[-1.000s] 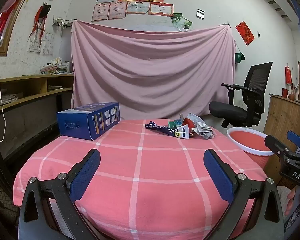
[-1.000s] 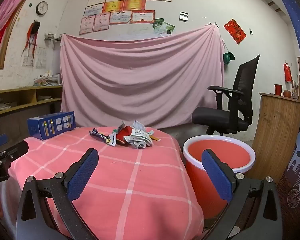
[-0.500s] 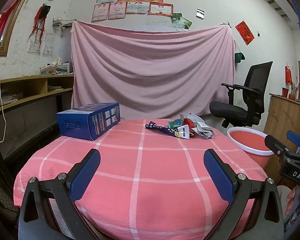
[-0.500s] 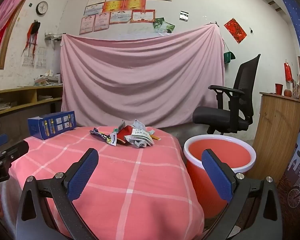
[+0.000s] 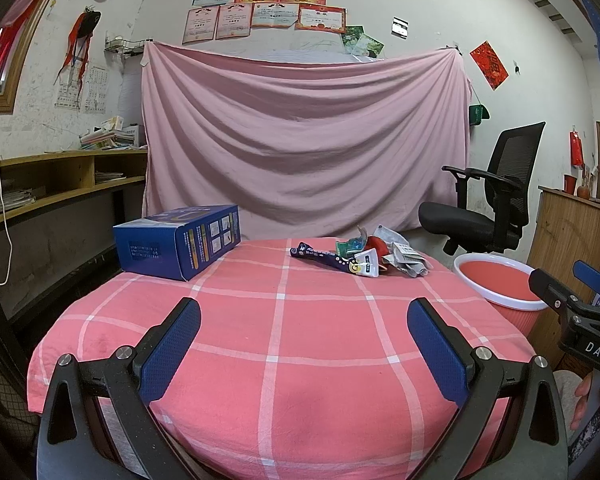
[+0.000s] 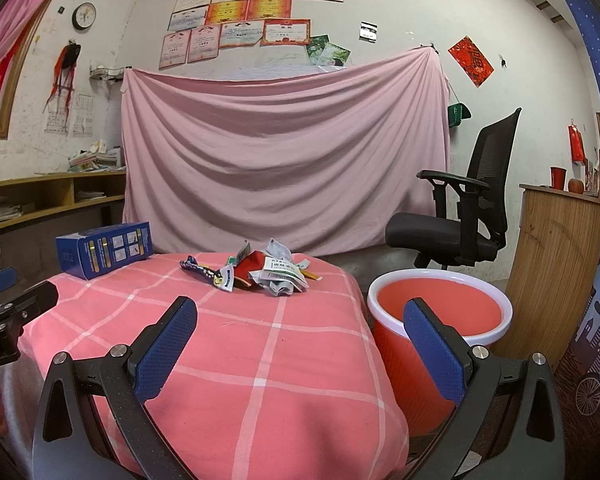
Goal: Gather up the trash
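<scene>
A small heap of wrappers and crumpled paper [image 5: 364, 254] lies at the far right of the table with the pink checked cloth [image 5: 284, 344]; it also shows in the right wrist view [image 6: 260, 272]. A red bin with a white rim [image 5: 500, 284] stands on the floor right of the table, also in the right wrist view [image 6: 440, 312]. My left gripper [image 5: 304, 320] is open and empty above the table's near edge. My right gripper [image 6: 300, 320] is open and empty at the table's near right corner, beside the bin.
A blue carton [image 5: 180, 240] lies at the table's far left. A black office chair [image 5: 488, 200] stands behind the bin. A wooden counter [image 6: 556, 256] is at the right, wooden shelves [image 5: 60, 184] at the left. A pink sheet [image 5: 300, 140] hangs behind.
</scene>
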